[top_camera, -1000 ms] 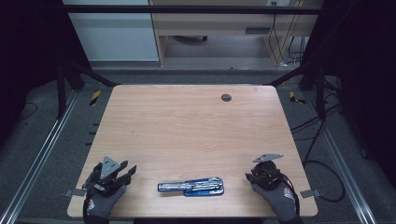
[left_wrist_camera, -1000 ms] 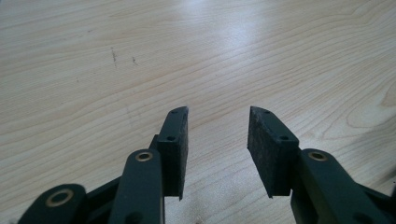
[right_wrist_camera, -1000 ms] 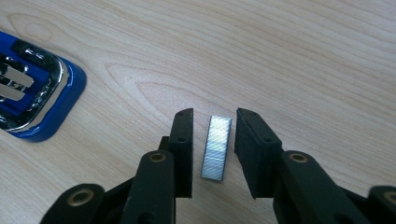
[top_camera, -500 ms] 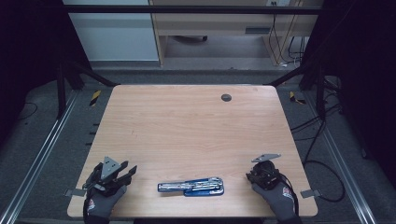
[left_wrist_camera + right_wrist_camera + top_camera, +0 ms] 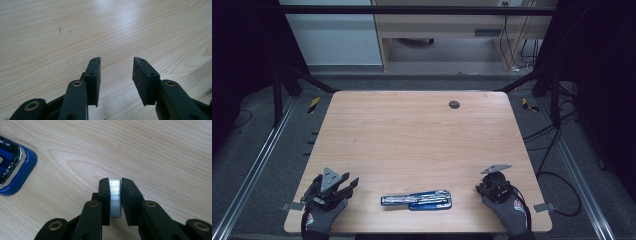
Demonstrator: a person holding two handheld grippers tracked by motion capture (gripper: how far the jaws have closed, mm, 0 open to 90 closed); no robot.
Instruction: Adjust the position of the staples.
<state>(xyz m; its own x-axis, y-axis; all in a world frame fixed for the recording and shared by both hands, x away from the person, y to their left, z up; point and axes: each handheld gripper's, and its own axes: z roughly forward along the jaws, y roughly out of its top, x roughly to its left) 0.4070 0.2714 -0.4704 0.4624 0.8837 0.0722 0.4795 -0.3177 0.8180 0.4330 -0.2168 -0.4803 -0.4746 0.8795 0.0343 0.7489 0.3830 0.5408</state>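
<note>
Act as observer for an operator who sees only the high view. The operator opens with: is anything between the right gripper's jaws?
Observer: Yes. The right gripper has a small ridged metal wheel pinched between its pads, and its jaws have just been closing.
Operator: And the left one?
Observer: The left gripper is open, with bare table showing between its pads.
Operator: Does the wheel touch the blue holder?
Observer: No. In the right gripper view the blue holder lies apart from the wheel, with wood grain between them.
</note>
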